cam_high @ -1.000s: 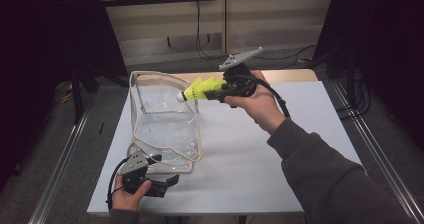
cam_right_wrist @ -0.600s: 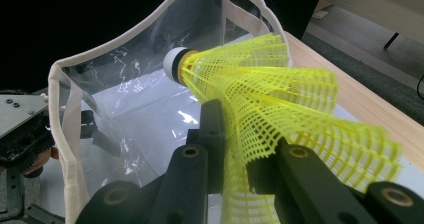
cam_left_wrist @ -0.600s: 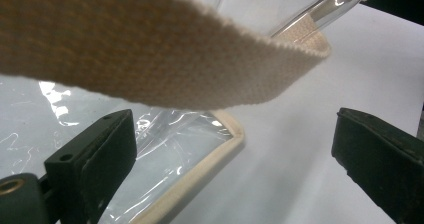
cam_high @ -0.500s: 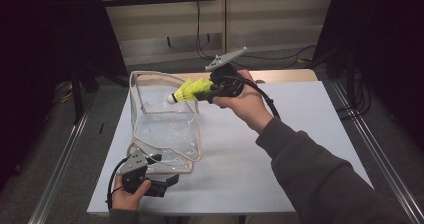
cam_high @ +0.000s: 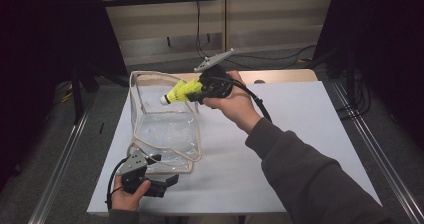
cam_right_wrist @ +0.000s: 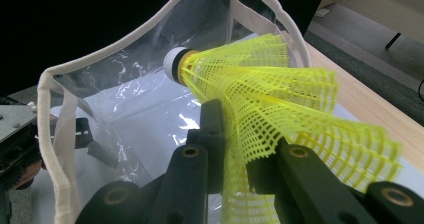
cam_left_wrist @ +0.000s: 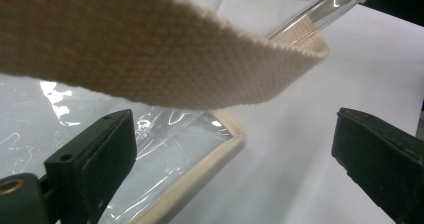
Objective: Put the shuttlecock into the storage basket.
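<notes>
Yellow mesh shuttlecock (cam_right_wrist: 280, 109) (white-tipped) over clear bag (cam_high: 165, 129).

High view looks down n forward over the whole table (cam_high: 300, 149). Both gripper views sit super close, each looking along its own jaws; all 3 share the clear bag (cam_high: 165, 129) (cam_left_wrist: 165, 149) (cam_right_wrist: 125, 109).

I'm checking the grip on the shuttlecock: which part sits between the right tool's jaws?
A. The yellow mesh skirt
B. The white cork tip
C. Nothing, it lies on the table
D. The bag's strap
A: in the right gripper view the right tool has its jaws pinching the yellow mesh skirt of the shuttlecock, whose white cork tip points free toward the clear bag.
</notes>
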Motion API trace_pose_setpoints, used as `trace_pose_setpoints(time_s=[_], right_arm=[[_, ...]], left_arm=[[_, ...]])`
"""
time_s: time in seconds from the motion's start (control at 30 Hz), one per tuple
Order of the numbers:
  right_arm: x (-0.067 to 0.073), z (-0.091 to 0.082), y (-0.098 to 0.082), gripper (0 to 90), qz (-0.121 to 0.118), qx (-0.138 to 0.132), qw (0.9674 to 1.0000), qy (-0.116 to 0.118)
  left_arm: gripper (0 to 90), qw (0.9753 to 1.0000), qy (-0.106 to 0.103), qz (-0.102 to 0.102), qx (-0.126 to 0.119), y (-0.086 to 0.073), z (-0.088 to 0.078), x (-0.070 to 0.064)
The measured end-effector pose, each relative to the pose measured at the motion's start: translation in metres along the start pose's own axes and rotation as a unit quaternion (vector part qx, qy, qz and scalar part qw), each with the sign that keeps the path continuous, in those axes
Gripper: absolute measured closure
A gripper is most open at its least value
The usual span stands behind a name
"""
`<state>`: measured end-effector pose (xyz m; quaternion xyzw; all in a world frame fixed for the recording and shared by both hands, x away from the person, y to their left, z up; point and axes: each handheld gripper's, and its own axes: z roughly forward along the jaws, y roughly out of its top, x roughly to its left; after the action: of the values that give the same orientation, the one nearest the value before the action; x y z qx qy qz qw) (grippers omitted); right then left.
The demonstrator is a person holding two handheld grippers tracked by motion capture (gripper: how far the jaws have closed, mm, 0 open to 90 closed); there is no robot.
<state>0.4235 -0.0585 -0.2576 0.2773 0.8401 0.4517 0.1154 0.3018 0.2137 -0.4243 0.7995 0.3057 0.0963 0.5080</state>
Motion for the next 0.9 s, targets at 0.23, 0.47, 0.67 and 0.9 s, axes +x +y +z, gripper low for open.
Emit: trace_pose_setpoints(time_s=[0.23, 0.47, 0.67, 0.9], right_arm=[[0.006, 0.009, 0.005, 79.8, -0.011, 0.005, 0.9999, -0.002], [0.010, 0.014, 0.008, 79.8, -0.015, 0.004, 0.9999, -0.002], [0.016, 0.014, 0.013, 79.8, -0.023, 0.005, 0.9997, -0.001], [0.028, 0.020, 0.016, 79.8, -0.036, 0.010, 0.9993, 0.011]], left_arm=[[4.2, 1.0000, 0.002, 0.001, -0.001, 0.000, 0.000, 0.000], [4.2, 1.0000, 0.002, -0.002, -0.003, 0.000, -0.001, 0.000], [4.1, 1.0000, 0.000, 0.001, -0.002, 0.000, -0.001, 0.000], [4.1, 1.0000, 0.001, -0.001, -0.003, 0.000, -0.002, -0.001]])
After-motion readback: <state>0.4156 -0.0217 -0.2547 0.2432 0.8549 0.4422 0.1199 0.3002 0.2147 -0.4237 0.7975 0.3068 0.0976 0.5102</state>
